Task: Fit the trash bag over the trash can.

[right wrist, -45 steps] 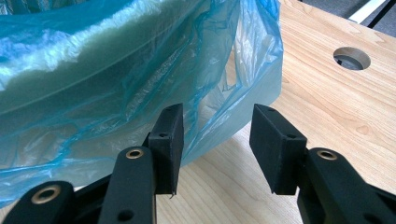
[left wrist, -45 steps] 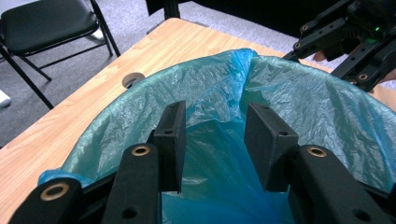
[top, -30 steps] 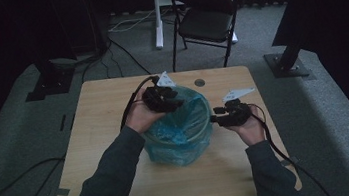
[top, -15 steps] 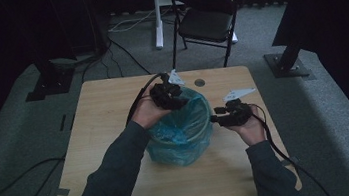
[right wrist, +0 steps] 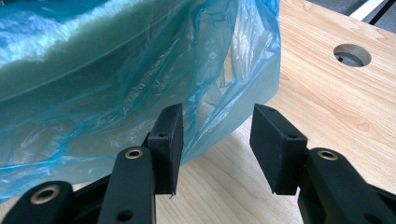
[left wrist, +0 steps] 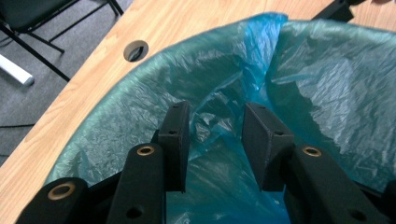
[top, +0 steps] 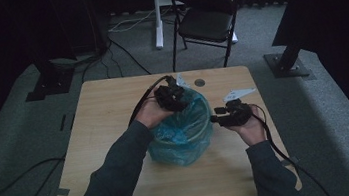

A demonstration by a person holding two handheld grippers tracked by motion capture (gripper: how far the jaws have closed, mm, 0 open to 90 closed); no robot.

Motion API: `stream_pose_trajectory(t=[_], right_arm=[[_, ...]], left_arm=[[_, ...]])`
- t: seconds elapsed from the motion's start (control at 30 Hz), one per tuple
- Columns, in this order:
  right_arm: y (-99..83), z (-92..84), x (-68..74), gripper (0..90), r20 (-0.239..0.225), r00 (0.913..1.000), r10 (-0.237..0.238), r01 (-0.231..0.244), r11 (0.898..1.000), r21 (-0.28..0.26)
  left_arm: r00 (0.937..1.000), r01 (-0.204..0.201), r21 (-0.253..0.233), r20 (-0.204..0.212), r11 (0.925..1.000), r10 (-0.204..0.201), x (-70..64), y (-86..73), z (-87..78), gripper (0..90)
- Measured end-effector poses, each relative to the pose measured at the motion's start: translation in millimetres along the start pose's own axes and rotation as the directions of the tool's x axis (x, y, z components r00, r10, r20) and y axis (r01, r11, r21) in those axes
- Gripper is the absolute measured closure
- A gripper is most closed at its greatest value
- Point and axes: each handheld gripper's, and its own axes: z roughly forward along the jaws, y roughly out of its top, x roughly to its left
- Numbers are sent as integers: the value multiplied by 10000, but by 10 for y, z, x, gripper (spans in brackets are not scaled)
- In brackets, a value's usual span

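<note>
Blue bag (top: 181, 127) lines bin at table (top: 104, 116) centre. Risk: thin film may tear or slide off rim if pinch lands on loose fold alone. Left gripper (left wrist: 215, 123) over far rim, jaws just closing yet apart, crumpled liner between pads, not pressed. Right gripper (right wrist: 217, 128) beside bag's outer skirt, jaws wide, holding nothing.

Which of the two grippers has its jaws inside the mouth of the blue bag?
The left gripper: its open jaws straddle a fold of the blue bag inside the rim. The right gripper stays outside, open at the bag's side above the table.
</note>
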Motion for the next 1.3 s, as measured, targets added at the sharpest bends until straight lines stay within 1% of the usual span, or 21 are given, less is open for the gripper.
stream_pose_trajectory(t=[0.17,0.23,0.3,0.4,0.43,0.53,0.63,0.67,0.7,0.73,0.9,0.97,1.1,1.23,1.3], right_arm=[[-1,3,1,536,1,10000,-11,11,10000,8],[-3,2,2,536,-4,10000,-3,3,10000,0],[-4,2,2,536,-8,10000,9,-9,10000,-1],[-5,5,1,536,-9,10000,18,-18,10000,7],[-9,10,1,536,-7,10000,9,-9,10000,12],[-11,11,-1,536,-7,10000,28,-28,10000,21],[-12,9,-2,536,1,10000,21,-21,10000,17],[-12,9,-2,536,1,10000,21,-21,10000,17],[-13,8,-2,536,3,10000,21,-21,10000,14],[-15,5,-4,536,-6,10000,35,-35,10000,23],[-17,7,-4,536,-12,10000,41,-41,10000,39],[-18,7,-5,536,-15,10000,45,-45,10000,38],[-20,5,-5,536,-10,10000,60,-60,10000,48],[-21,5,-7,536,1,10000,38,-38,10000,51],[-22,3,-7,536,0,10000,31,-31,10000,54]], left_arm=[[9999,-130,326,-27,9994,131,-14,24,53,592],[9996,-277,587,-60,9979,281,-28,35,91,589],[9995,-313,679,-73,9972,319,-33,44,106,587],[9993,-337,676,-133,9971,347,-31,58,115,572],[9996,-231,586,-159,9980,240,-25,69,122,567],[9994,-237,656,-243,9976,253,-28,82,146,566],[9983,-101,683,-566,9976,140,-23,93,161,564],[9983,-101,683,-566,9976,140,-23,93,161,564],[9975,78,563,-713,9984,-37,-7,101,153,564],[9971,141,566,-754,9983,-98,1,104,153,564],[9954,350,726,-920,9967,-282,27,103,184,564],[9961,346,791,-833,9963,-280,24,104,192,564],[9986,-46,863,-525,9963,92,-33,111,188,563],[9990,-377,752,-223,9965,395,-109,125,158,563],[9990,-377,752,-223,9965,395,-109,125,158,563]])
